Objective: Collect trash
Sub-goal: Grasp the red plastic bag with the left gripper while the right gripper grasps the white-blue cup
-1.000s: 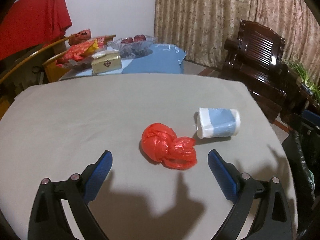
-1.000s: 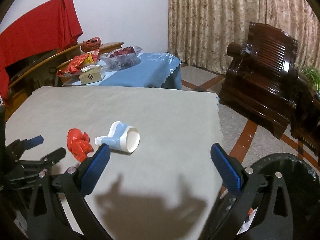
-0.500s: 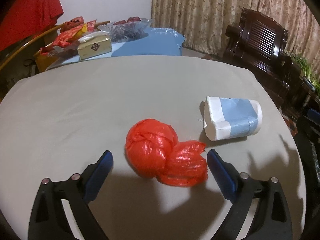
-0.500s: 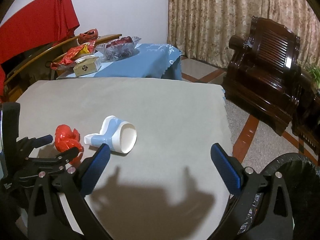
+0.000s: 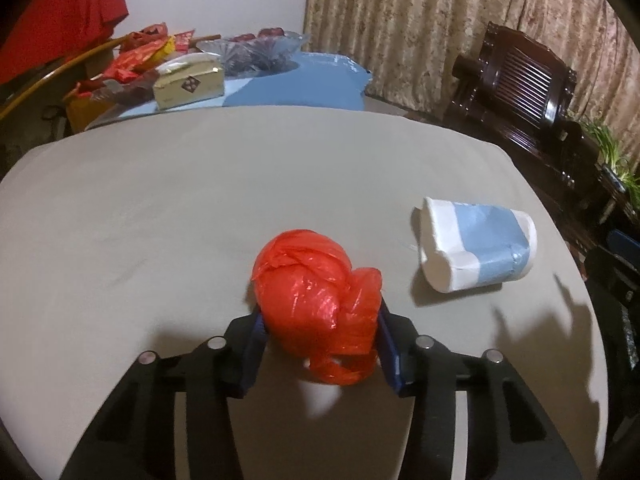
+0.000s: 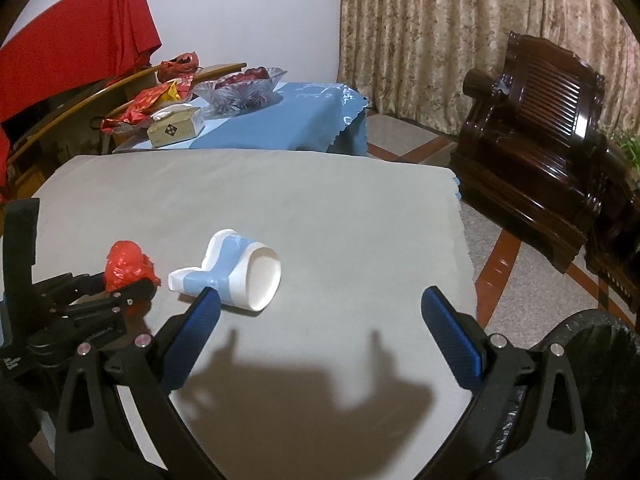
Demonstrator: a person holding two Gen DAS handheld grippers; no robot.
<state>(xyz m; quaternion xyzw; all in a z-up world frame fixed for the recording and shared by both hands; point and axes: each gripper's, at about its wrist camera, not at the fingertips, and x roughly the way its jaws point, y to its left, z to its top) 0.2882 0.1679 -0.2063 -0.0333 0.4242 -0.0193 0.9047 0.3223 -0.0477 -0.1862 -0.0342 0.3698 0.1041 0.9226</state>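
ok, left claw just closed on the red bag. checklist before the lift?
1. Red bag between the left claw pads: ok; jaws have just been closing and press both sides.
2. Bag fully gathered: not ok, a loop hangs below.
3. Crushed paper cup apart from the bag: ok.
4. Right claw open and empty: ok.
5. Black bin at the table's right edge: ok.
6. Grip firmness: cannot tell.

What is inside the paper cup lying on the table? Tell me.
The right wrist view looks into the cup's open mouth: only bare white wall shows, nothing in it. The crushed bottom end is hidden, so that part cannot be checked. It lies on its side on the grey table.
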